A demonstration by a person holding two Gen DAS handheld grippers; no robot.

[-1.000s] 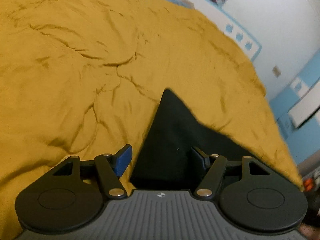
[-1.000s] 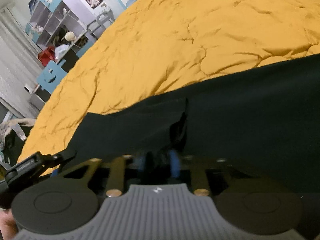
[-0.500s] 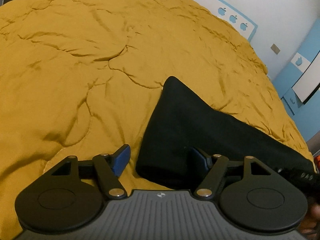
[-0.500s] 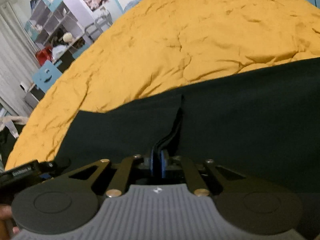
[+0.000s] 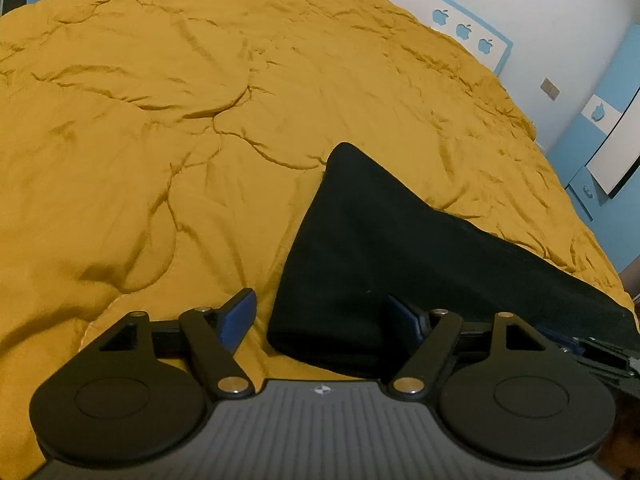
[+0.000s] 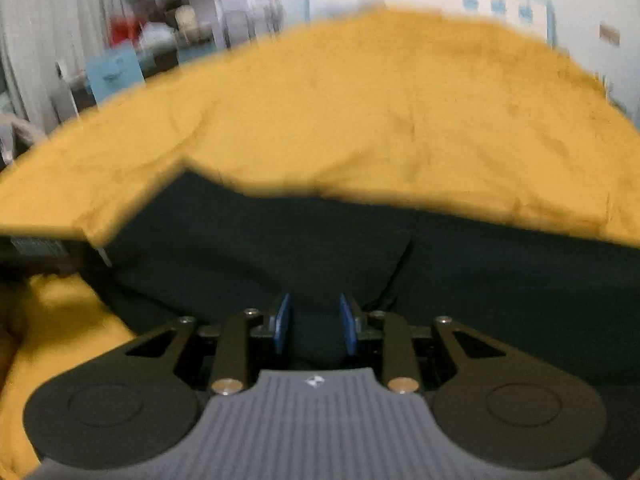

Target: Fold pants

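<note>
Black pants (image 5: 372, 248) lie folded on the yellow bedspread (image 5: 160, 140), their near end between my left gripper's fingers. My left gripper (image 5: 324, 312) is open and empty, its blue pads wide apart just above the cloth. In the right wrist view, which is blurred, the pants (image 6: 280, 240) stretch across the frame. My right gripper (image 6: 314, 320) is partly open over them, its blue pads apart with dark cloth lying between and below them. The other gripper's tip (image 6: 40, 246) shows at the left edge.
The bedspread (image 6: 380, 120) covers the whole bed. A blue headboard with apple shapes (image 5: 464, 30) and a white wall stand beyond it. Shelves and blue furniture (image 6: 132, 48) stand at the far left of the right wrist view.
My right gripper was shut on a pinch of the pants and has opened, letting the cloth drop flat. My left gripper has drawn back, so more of the pants shows.
</note>
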